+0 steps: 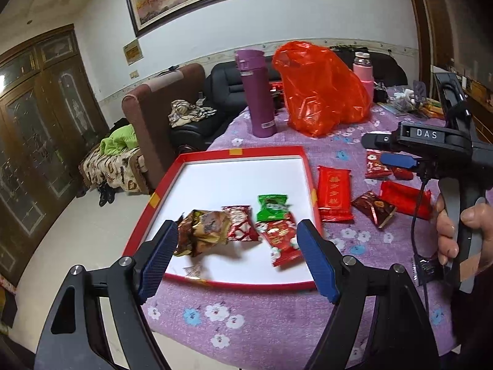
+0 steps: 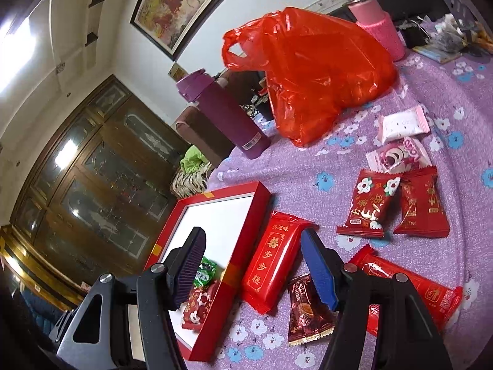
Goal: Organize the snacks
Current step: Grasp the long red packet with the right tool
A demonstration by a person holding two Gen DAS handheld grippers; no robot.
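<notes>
A red-rimmed tray [image 1: 237, 153] with a white floor lies on the purple flowered cloth; it also shows in the right wrist view [image 2: 243, 215]. Inside lie a gold-brown snack [image 1: 201, 231], a red-white snack [image 1: 242, 223], a green snack [image 1: 271, 206] and a red snack [image 1: 282, 242]. My left gripper [image 1: 237, 259] is open and empty above the tray's near end. My right gripper [image 2: 252, 268] is open and empty above a long red packet [image 2: 272, 265], beside the tray. A dark brown snack [image 2: 308, 311] and other red packets [image 2: 372, 203] lie around it.
A red plastic bag [image 1: 320, 89], a purple flask [image 1: 257, 92] and a pink bottle [image 1: 363, 71] stand at the table's far side. Pink-white snacks [image 2: 400, 141] lie beyond the red packets. Clutter sits at the far right. Sofas stand past the table's left edge.
</notes>
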